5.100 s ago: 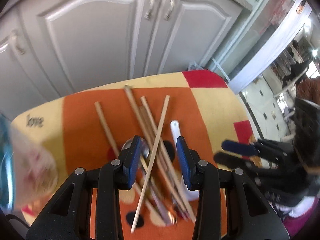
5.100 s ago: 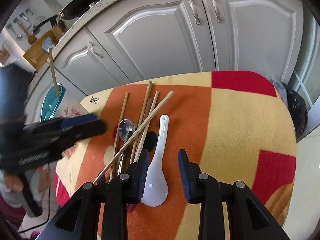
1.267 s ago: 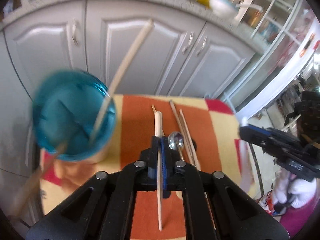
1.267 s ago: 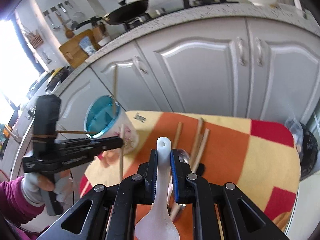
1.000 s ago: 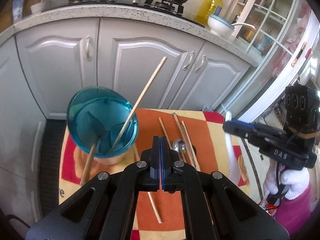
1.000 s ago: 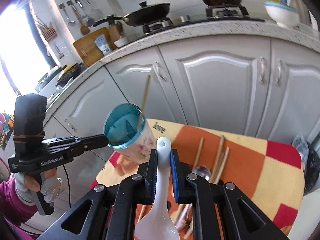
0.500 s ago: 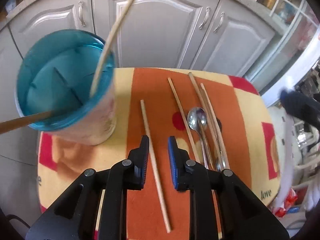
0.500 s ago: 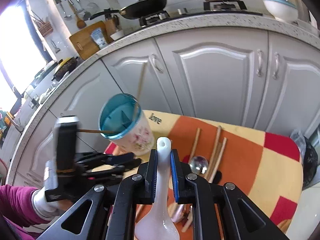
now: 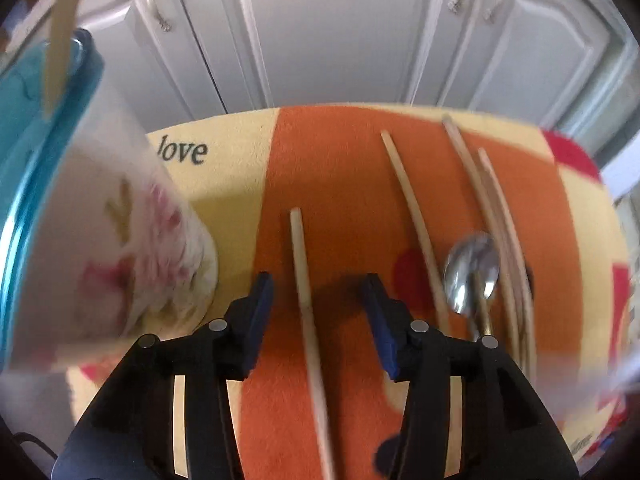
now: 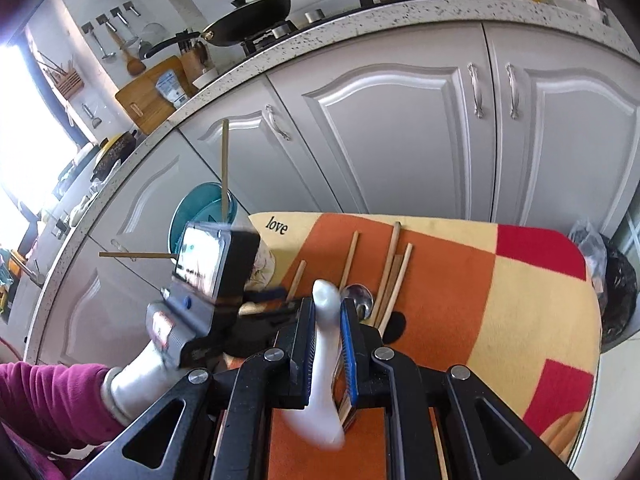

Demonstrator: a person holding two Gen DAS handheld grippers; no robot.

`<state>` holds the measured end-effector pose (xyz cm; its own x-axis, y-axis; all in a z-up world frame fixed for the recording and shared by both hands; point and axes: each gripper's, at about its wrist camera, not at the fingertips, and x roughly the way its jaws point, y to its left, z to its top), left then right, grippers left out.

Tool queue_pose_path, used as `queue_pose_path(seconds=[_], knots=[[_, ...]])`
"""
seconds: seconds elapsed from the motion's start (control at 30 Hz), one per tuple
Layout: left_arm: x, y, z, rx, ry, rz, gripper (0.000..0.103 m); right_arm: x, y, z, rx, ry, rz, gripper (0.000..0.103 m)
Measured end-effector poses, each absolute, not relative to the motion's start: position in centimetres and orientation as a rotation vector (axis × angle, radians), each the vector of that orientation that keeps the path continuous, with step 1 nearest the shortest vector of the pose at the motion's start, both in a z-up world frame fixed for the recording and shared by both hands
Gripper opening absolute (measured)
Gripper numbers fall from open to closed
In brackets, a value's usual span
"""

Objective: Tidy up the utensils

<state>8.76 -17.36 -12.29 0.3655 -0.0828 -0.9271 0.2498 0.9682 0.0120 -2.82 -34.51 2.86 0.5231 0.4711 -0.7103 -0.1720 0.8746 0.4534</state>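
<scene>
While the cloth (image 9: 352, 168) of orange, yellow and red squares spreads below the grey cabinet doors (image 10: 400, 132), the cup (image 9: 92, 216), teal inside and flowered outside, stands at the cloth's left edge beside the word "love", with two chopsticks (image 10: 224, 160) leaning out of its rim. The left gripper (image 9: 318, 292), held in a white-gloved hand (image 10: 136, 376) with a magenta sleeve, hangs low just right of the cup; its jaws have just been opening and stand wide, astride one chopstick (image 9: 306, 300) that lies flat on the cloth, the pads clear of it. Right of that chopstick lie three more chopsticks (image 9: 408, 208) and a metal spoon (image 9: 472, 272), well apart from the cup. The right gripper (image 10: 326, 320) is clamped narrow on the handle of a white spoon (image 10: 324, 364), held above the cloth.
</scene>
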Motion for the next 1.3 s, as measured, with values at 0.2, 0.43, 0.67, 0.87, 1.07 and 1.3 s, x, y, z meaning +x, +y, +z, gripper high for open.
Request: queue_pose_path(seconds=[0.2,0.43,0.67,0.87,1.07,1.3], knots=[[8.8,-17.8,-12.2,0.155,1.191,-0.311,0.004,-2.7,-35.1,2.4,0.366,0.946,0.383,0.012],[7.2,-15.3,-10.6,0.028,1.211,-0.406,0.004,-2.7,-35.4,1.3,0.321,0.957,0.344,0.012],[5.6,-13.1,-7.8,-0.053,1.183,-0.460,0.004,-1.0,-33.6,-3.4,0.178,1.087,0.377,0.045],[4.6,-12.7,-6.7,-0.098,1.178,-0.482,0.004,1.7,-32.6,-5.9,0.108,1.138,0.368,0.045],[3.9,-10.8,-6.0,-0.135,1.178,-0.476,0.004,1.5,-31.1,-4.8,0.112,1.148,0.421,0.045],[3.4,-10.1,-6.2,-0.140,1.185,-0.479,0.004,1.2,-28.1,-5.8,0.152,1.210,0.503,0.024]])
